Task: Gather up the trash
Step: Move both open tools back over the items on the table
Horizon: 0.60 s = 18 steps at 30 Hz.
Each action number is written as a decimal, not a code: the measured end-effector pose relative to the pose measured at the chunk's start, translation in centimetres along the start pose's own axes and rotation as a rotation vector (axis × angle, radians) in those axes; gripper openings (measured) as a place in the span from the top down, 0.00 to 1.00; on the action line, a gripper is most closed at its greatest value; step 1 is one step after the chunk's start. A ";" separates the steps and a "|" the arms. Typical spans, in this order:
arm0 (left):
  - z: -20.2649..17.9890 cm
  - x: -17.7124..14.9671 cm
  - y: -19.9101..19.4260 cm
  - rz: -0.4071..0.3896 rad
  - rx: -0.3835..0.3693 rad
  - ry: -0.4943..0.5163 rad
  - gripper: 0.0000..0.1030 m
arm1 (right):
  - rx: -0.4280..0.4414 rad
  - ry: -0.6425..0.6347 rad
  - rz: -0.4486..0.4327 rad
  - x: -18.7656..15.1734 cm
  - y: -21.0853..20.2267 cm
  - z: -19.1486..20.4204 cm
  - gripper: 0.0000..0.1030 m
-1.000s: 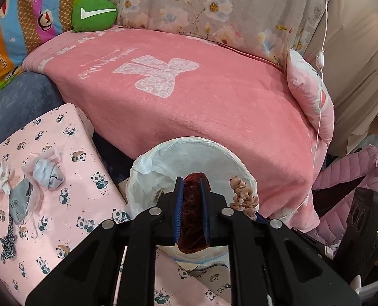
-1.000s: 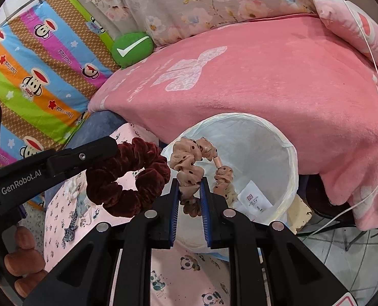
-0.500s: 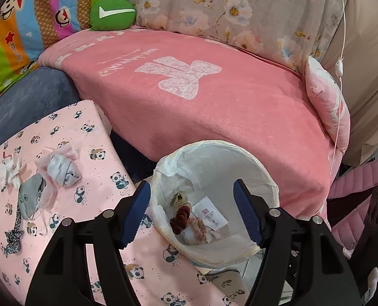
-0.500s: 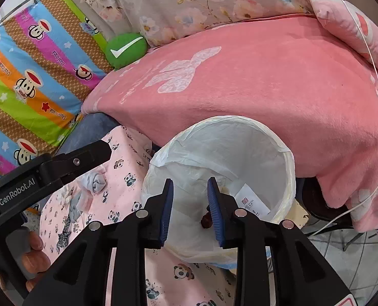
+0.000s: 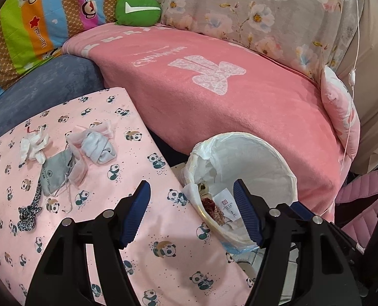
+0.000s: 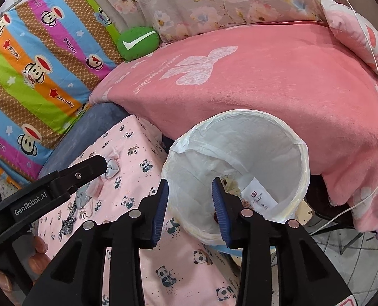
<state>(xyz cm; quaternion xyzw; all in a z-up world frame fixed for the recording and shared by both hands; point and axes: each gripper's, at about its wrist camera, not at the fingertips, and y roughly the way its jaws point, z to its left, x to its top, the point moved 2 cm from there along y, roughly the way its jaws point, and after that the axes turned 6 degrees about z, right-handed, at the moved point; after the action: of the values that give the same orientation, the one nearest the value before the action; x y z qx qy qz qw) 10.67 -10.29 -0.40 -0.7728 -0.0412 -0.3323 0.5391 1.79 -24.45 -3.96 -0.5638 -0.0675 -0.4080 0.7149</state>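
Over by the pink blanket [image 5: 239,107], the white-lined bin [image 5: 273,158] sits squeezed between the sofa edge and the panda-print cloth [image 5: 150,229]. Left wrist view is the only one that shows the leftover trash properly: a white crumpled bit [image 5: 33,148], a grey pouch [image 5: 55,173], a pale sock bundle [image 5: 99,149] and a leopard-print strip [image 5: 28,213], all loose on the cloth, well apart from the bin. It also catches the dark red scrunchie [image 5: 210,204] lying in the bin beside a paper tag [image 5: 227,205].

Right wrist view looks deeper into the bin [image 6: 239,137] and shows the left gripper [image 6: 97,164] reaching over the cloth near the sock bundle, fingers [image 6: 39,242] of the person's hand under it.

Left gripper [image 5: 191,216] is spread wide with nothing in it. Right gripper [image 6: 190,211] has just been opening, jaws apart, nothing between them, straddling the bin's near rim.

Plenty of free cloth toward the near side; sofa and a pink jacket [image 5: 362,191] crowd the bin.
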 end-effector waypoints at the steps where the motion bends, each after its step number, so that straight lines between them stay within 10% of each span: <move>1: 0.4 -0.2 -0.2 -0.002 0.005 -0.007 0.38 | 0.003 -0.007 0.001 -0.2 -0.1 0.4 0.62; 18: 8.6 -3.4 -2.5 0.000 0.067 -0.153 0.34 | 0.039 -0.129 0.049 -3.4 0.3 7.5 0.60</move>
<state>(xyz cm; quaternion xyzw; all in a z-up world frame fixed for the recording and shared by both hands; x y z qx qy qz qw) 11.05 -0.86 -2.00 -0.7774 -0.0932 -0.2707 0.5600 2.49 -16.20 -3.41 -0.5763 -0.1073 -0.3518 0.7298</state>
